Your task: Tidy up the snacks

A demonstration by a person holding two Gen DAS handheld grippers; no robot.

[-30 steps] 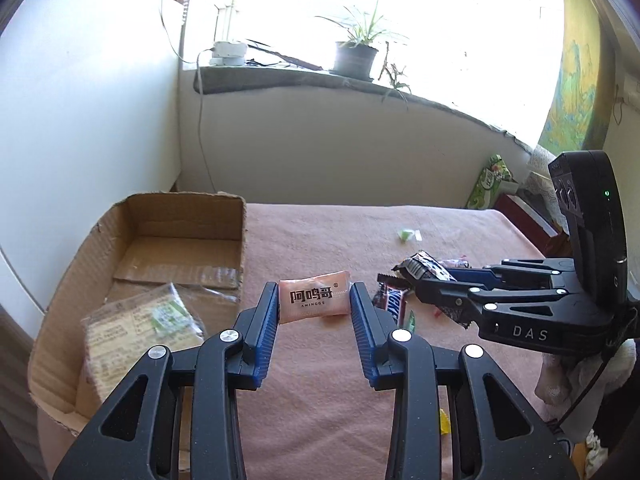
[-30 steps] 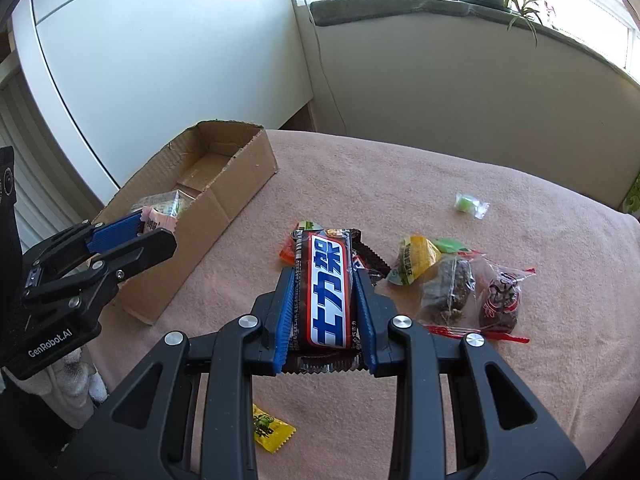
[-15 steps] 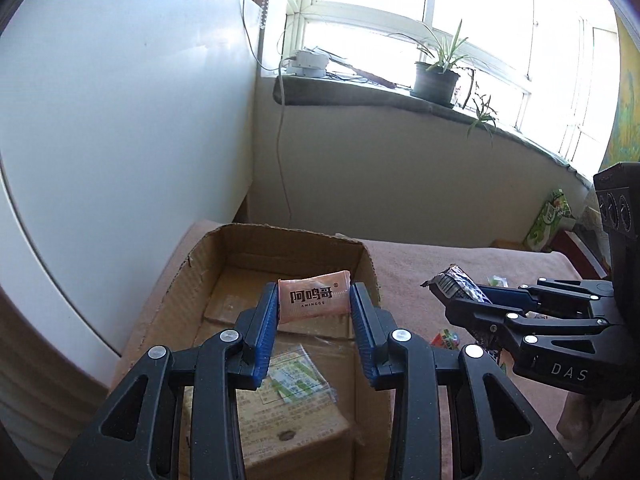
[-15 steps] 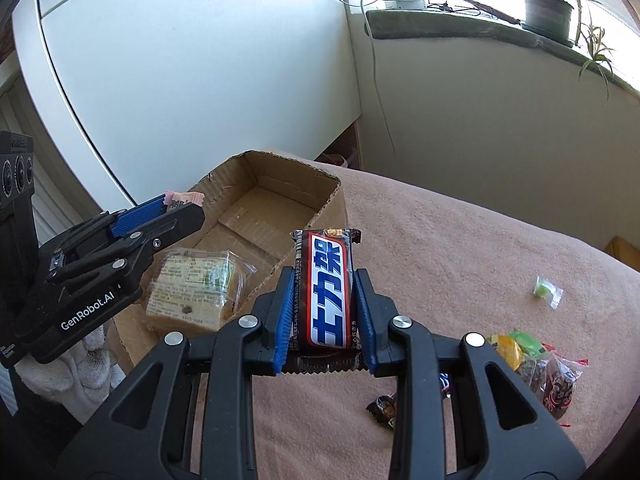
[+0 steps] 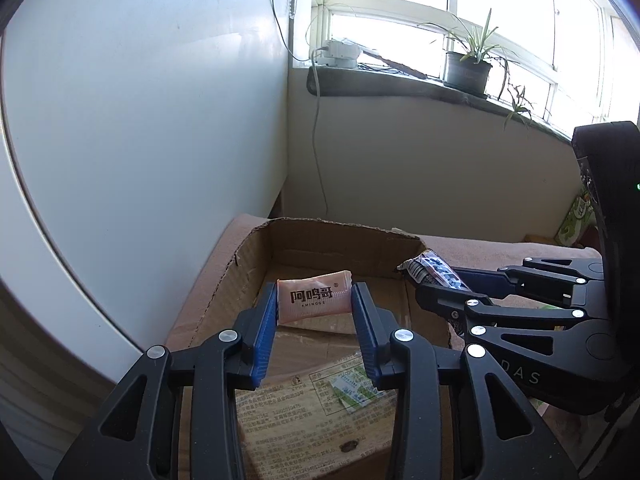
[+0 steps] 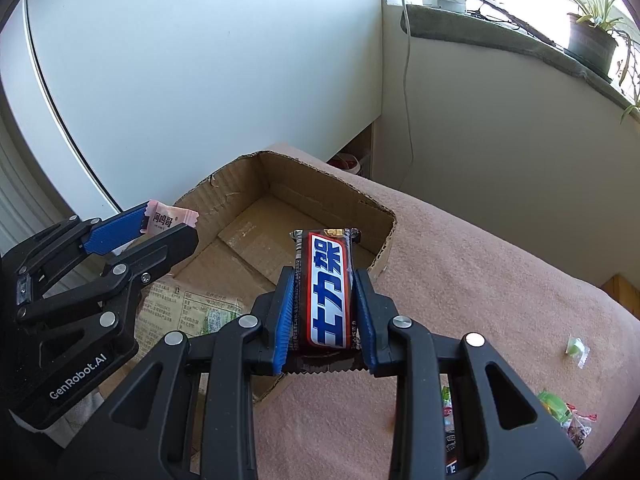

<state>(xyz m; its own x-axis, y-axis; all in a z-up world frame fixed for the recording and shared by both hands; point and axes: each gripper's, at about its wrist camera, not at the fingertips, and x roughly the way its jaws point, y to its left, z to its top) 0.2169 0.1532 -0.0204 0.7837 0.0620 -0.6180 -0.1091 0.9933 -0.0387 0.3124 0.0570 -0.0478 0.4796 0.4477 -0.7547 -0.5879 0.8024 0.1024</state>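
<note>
Both grippers have swung from the scattered snacks to the cardboard box, now filling mid-frame in each view. At left of the right wrist view, the left gripper hovers over the box, its jaws just easing apart yet still touching the pink candy packet between them. At centre, the right gripper clamps the chocolate bar tightly above the box's near right wall. Loose sweets lie lower right on the pink cloth.
</note>
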